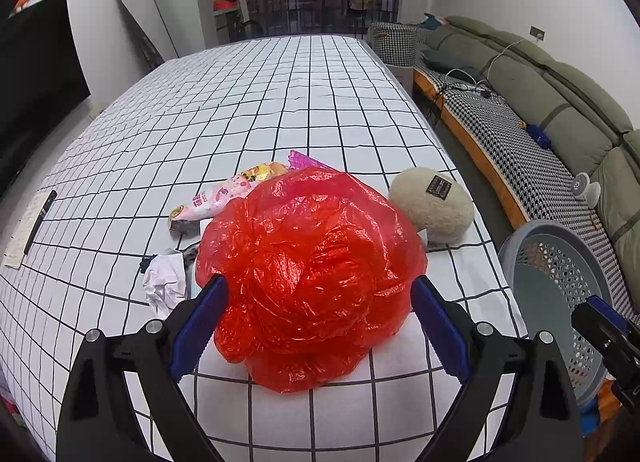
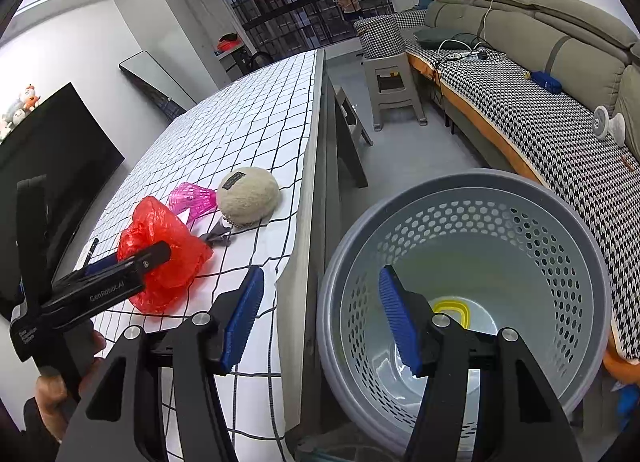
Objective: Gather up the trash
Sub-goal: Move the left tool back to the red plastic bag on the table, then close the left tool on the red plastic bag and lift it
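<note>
A tabletop [image 1: 280, 74] covered with a white cloth crossed by black grid lines is shown from two wrist cameras. At its far left edge, a sheet of paper [image 1: 24, 230] with a dark pen [image 1: 40, 222] laid on it is seen. Further right, a crumpled white paper [image 1: 164, 282] and a pink snack wrapper [image 1: 224, 194] are found beside a large crumpled red plastic bag [image 1: 312, 274], with a bright pink mesh piece [image 2: 192, 200] just behind the bag.

The red plastic bag is straddled by the left claw [image 1: 320, 302], whose blue pads [image 1: 200, 318] are spread apart at either side of the bag; the left pad appears to touch the plastic, while the right pad stands just clear, so the bag is not seen to be gripped. In the right wrist view, this claw is seen from the side, held by a hand [image 2: 52, 394] at the lower left.

To the right of the bag, a round beige fuzzy pouch [image 1: 432, 206] with a dark label is placed on the cloth.

Beyond the tabletop's right edge, a grey perforated bin [image 2: 480, 198] is tilted toward the camera, with a yellow and white item [image 2: 452, 310] lying at its bottom. The right claw [image 2: 320, 314] is held released and empty, one pad over the tabletop's edge and the other before the bin's mouth. A green sofa [image 1: 560, 86] is seen at far right.
</note>
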Tool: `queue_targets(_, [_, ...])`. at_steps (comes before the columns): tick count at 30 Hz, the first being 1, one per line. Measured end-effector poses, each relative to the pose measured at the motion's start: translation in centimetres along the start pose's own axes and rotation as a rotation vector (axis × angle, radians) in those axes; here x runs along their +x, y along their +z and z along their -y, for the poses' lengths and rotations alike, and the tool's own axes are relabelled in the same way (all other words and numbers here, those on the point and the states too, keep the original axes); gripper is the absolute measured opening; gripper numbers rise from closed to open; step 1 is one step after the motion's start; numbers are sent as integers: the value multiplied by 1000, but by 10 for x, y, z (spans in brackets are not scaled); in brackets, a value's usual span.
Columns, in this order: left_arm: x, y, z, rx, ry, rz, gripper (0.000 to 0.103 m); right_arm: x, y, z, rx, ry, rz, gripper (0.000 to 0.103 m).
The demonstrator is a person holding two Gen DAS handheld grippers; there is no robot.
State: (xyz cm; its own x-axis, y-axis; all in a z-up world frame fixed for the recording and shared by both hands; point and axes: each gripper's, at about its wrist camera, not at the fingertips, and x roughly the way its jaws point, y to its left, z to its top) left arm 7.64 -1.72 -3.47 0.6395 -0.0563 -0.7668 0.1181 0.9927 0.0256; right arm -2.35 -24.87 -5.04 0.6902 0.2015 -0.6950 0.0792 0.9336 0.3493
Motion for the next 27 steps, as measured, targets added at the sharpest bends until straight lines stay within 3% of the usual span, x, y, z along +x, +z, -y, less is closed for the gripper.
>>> queue_targets(12, [9, -3, 17, 9, 28, -16, 61, -8, -12, 25, 38, 69, 50, 58])
queue_targets(20, [9, -3, 36, 37, 57, -15, 50, -21, -19, 57, 92, 113, 99, 58])
queue_targets(27, [6, 0, 41, -1, 53, -31, 44, -28, -31, 83, 135, 133, 103, 58])
